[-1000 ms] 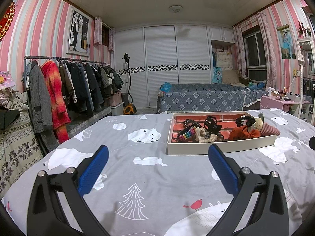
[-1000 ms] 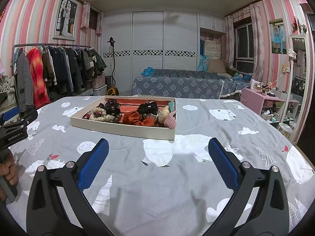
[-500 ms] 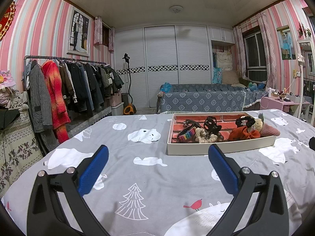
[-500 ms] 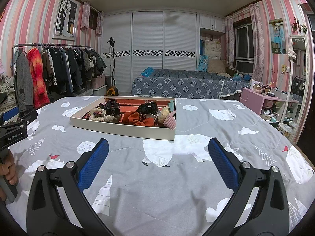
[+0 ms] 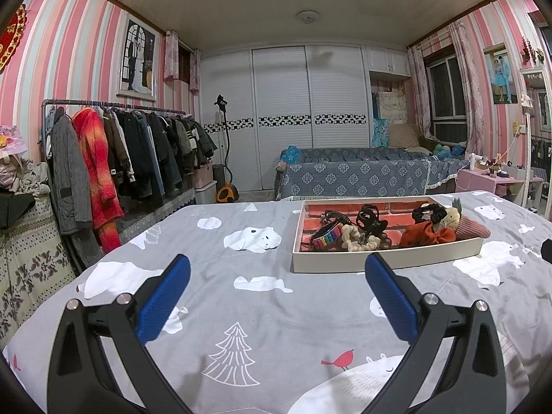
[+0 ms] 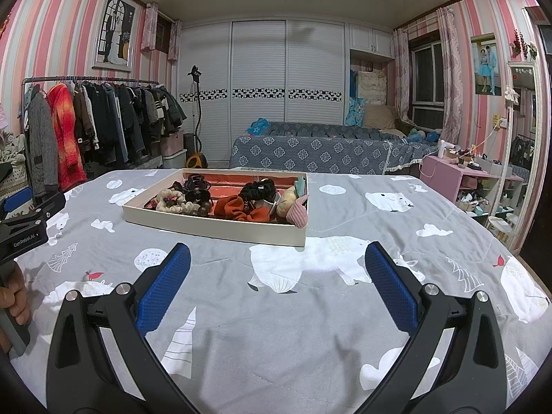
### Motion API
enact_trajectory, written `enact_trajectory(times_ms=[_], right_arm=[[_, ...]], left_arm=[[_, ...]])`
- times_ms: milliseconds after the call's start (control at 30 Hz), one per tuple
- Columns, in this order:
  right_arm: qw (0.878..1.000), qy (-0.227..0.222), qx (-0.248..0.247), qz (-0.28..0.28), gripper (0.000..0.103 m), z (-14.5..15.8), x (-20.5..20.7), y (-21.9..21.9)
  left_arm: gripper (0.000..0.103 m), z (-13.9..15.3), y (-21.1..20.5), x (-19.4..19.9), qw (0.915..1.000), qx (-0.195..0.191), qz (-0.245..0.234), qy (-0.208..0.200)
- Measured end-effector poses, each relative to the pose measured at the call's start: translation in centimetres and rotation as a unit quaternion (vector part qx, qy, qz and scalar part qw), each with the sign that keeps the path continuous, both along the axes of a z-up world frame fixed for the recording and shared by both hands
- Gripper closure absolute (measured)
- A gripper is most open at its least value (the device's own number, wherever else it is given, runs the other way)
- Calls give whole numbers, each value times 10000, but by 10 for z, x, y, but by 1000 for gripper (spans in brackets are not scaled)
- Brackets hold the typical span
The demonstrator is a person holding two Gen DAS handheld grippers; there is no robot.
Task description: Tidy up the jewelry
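A shallow cream tray [image 5: 386, 260] with a red brick-pattern lining lies on the grey bedspread; it also shows in the right wrist view [image 6: 214, 227]. In it lie a rainbow bracelet [image 5: 326, 236], a cream scrunchie [image 5: 358, 239], a black claw clip [image 5: 371, 219], an orange bow [image 5: 427, 236], a black scrunchie [image 5: 427, 212] and a pink ribbed piece [image 5: 472, 231]. My left gripper [image 5: 276, 284] is open and empty, short of the tray's near left corner. My right gripper [image 6: 276, 281] is open and empty, short of the tray's near right corner.
The grey printed bedspread [image 5: 255, 310] covers the work surface. A clothes rack [image 5: 114, 158] stands at the left. A blue-covered bed [image 5: 362, 174] and white wardrobe doors [image 5: 283, 114] are behind. A pink side table [image 6: 459, 172] stands at the right. The left gripper's body [image 6: 24, 231] shows in the right wrist view.
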State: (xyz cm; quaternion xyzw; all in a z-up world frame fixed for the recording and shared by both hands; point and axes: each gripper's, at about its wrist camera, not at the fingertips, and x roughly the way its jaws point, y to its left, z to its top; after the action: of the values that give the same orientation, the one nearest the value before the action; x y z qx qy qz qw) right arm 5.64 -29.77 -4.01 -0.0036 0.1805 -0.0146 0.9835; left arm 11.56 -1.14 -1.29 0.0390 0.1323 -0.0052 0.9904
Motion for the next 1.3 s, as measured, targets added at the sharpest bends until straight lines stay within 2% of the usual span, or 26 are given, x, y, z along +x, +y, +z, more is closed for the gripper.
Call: enact_trajectory(times_ms=[1300], right_arm=[[10000,-6,-28,-4,5,-1,-1,-1]], left_arm=[[4,0,-1,1,10000,-49,20,-12]])
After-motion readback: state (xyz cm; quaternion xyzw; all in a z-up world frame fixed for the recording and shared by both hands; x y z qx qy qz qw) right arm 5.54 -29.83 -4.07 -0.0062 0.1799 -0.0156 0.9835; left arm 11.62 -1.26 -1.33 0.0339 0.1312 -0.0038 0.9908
